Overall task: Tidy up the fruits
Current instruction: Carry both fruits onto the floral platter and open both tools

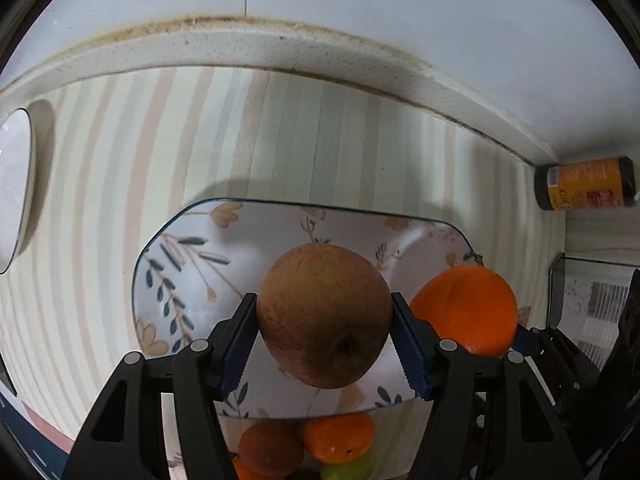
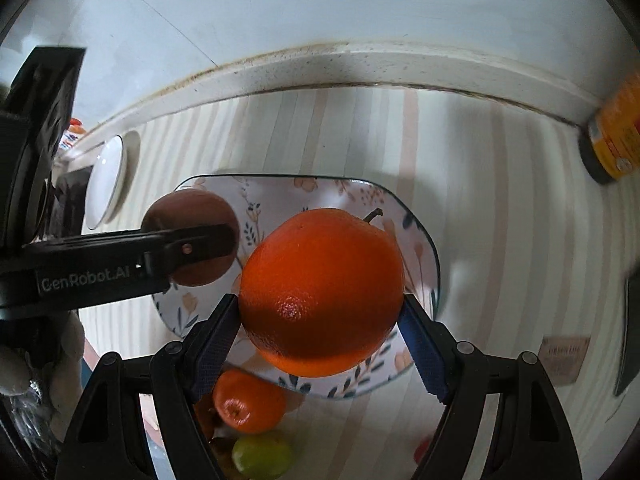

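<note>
While both fruits hang over the floral plate (image 1: 192,264), we note the left gripper (image 1: 324,332) clamping a brown pear (image 1: 324,316), the right gripper (image 2: 320,320) clamping an orange (image 2: 322,292). Round skins: either could roll off onto the striped desk (image 1: 280,132).

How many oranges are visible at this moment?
2 for sure. One orange is clamped in the right claw above the floral plate; a smaller orange sits in the fruit pile below. Others may be hidden there.
</note>
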